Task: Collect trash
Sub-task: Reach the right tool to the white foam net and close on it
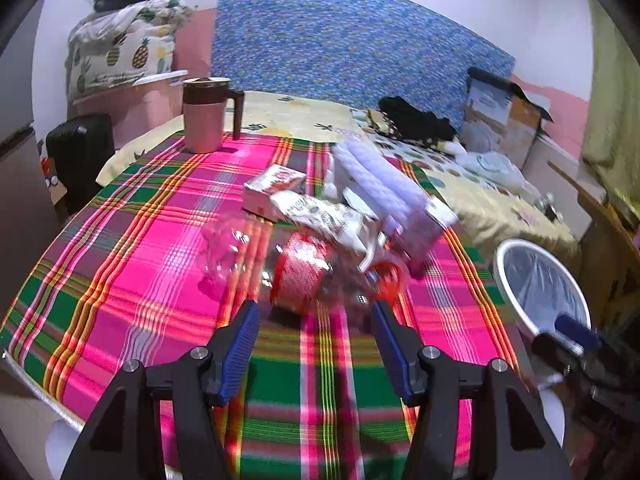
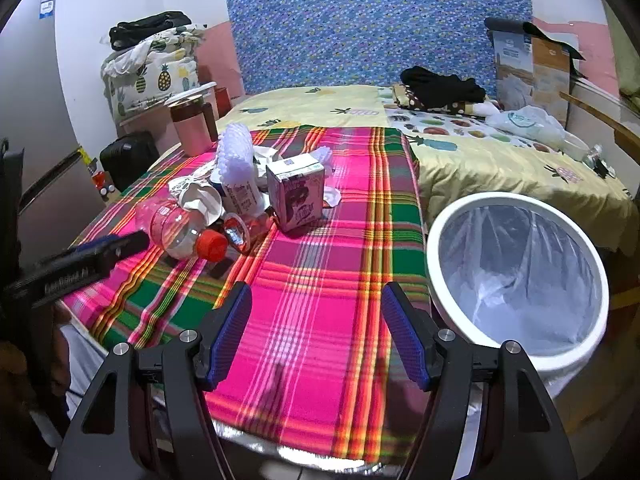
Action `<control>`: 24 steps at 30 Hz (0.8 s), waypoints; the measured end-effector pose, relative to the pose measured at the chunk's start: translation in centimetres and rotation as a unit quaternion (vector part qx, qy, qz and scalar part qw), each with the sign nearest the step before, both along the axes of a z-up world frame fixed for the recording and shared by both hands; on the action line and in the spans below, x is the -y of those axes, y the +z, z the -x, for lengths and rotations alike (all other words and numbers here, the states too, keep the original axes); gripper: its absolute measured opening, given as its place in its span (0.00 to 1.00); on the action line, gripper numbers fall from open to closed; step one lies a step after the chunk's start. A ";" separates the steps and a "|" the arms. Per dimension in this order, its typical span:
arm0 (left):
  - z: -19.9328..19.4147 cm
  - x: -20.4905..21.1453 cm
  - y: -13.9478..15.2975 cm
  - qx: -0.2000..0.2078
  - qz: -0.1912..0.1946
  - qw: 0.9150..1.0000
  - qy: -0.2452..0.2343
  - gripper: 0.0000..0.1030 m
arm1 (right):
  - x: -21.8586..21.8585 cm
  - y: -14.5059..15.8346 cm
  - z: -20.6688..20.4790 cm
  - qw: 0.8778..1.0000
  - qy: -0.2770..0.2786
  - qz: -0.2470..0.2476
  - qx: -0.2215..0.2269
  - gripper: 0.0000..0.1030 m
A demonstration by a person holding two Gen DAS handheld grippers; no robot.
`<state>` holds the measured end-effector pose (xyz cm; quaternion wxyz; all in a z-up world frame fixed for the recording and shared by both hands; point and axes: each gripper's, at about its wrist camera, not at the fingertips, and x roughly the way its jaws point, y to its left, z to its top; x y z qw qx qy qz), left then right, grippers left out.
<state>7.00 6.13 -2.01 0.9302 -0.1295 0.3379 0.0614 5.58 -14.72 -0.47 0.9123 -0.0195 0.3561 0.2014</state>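
Observation:
A pile of trash lies on the plaid cloth. It holds a clear plastic bottle with a red label and red cap (image 1: 304,276) (image 2: 184,228), a small purple carton (image 2: 298,192) (image 1: 424,228), crumpled wrappers (image 1: 320,216) (image 2: 198,198) and white foam netting (image 1: 376,180) (image 2: 236,156). My left gripper (image 1: 314,336) is open, its jaws just short of the bottle. My right gripper (image 2: 316,328) is open and empty over bare cloth, left of the white trash bin (image 2: 516,280) with its clear liner. The bin also shows in the left wrist view (image 1: 540,284).
A pink jug with a brown lid (image 1: 206,116) (image 2: 192,124) stands at the table's far left. A red and white box (image 1: 274,190) lies behind the pile. A bed with clothes and a cardboard box (image 2: 532,64) lies beyond the table. A black suitcase (image 1: 80,152) stands left.

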 end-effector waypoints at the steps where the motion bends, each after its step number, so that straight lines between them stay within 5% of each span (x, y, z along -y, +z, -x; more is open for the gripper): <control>1: -0.6 -0.4 0.0 0.001 0.007 1.000 0.007 0.56 | -0.1 0.0 -0.1 1.000 0.001 0.000 0.000 0.67; 12: -4.0 -3.6 -1.0 -0.010 0.057 0.996 0.063 0.62 | -2.5 1.2 -3.6 0.999 0.033 -0.013 0.020 0.67; 24: -4.1 -5.7 -2.3 -0.013 0.105 0.992 0.062 0.63 | -7.7 1.0 -8.5 0.994 0.101 -0.032 0.012 0.60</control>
